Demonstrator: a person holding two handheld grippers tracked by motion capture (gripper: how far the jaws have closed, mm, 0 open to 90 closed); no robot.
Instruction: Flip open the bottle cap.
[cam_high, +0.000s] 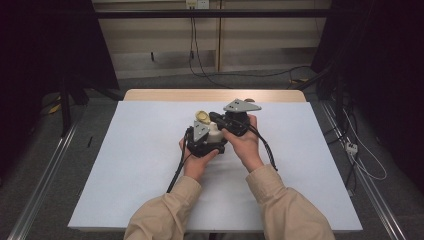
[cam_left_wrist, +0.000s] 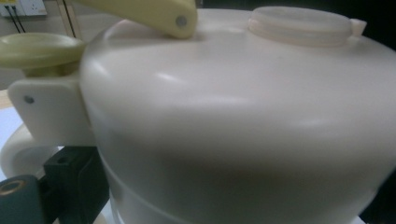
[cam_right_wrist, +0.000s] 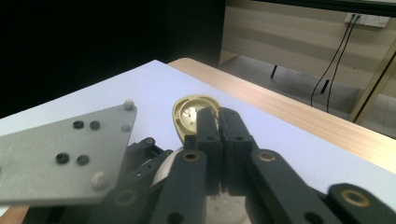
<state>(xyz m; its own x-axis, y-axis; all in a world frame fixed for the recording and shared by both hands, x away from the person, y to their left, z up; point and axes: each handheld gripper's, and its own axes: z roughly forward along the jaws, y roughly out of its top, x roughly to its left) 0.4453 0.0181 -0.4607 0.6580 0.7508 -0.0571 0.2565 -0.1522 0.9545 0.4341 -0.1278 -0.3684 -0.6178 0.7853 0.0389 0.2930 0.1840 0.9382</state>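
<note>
Beige sleeves (cam_high: 280, 210); black grippers, grey three-cornered plates (cam_high: 241, 105), trailing black cables (cam_high: 176, 175).

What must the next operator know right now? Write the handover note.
Left gripper: pressed against the white container; grip unclear.
Right gripper: jaws shut, tips at the near edge of the yellow flip lid; whether they pinch it is unclear.
Things: the container sits mid-table between both hands, its round cap on.
Done: the lid looks raised.
Left: probably finish moving the lid, then release.
</note>
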